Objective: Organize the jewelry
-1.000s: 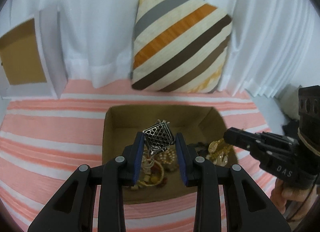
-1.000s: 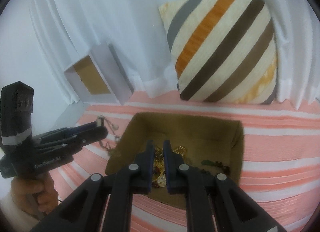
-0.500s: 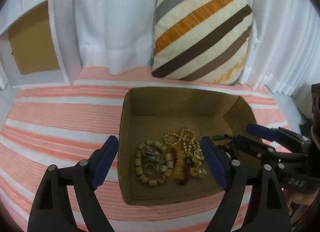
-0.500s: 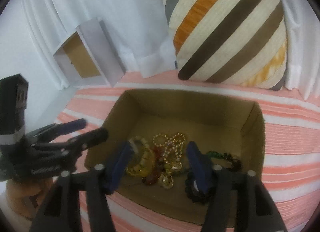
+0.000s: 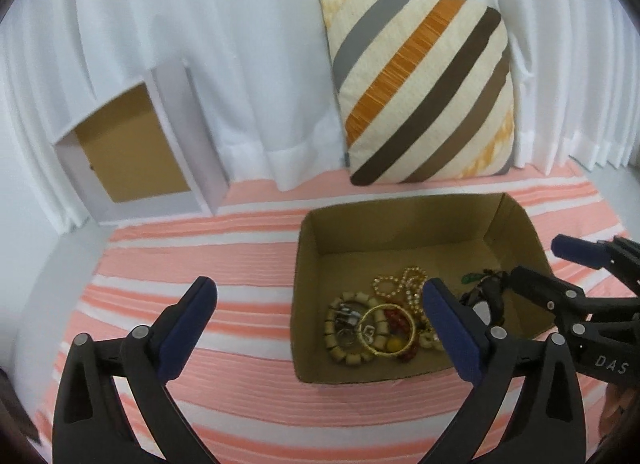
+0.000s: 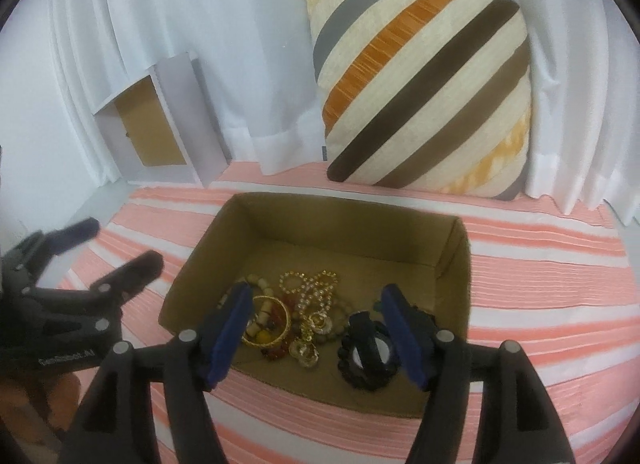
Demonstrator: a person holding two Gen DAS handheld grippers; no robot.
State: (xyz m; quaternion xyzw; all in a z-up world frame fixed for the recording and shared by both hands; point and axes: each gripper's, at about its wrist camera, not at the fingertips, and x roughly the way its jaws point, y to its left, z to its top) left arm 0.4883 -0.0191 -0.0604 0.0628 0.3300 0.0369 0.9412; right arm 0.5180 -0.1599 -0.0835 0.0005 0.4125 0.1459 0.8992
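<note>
Jewelry (image 6: 298,314) heaped in cardboard box (image 6: 454,252): beads, gold bangle (image 5: 386,328), black bracelet (image 6: 368,356). Left gripper (image 5: 320,330) and right gripper (image 6: 320,338) both spread wide, emptier than a second ago.

The cardboard box (image 6: 452,260) stands open-topped, its walls ringing the jewelry (image 6: 304,312).

Jewelry (image 6: 298,314) heaped in cardboard box (image 6: 452,264)

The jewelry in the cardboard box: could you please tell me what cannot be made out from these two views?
- Left wrist view: the left gripper finger covers the black bracelet.
- Right wrist view: the right gripper finger hides part of the gold bangle.
- Both views: the silver piece is too small to identify.
</note>
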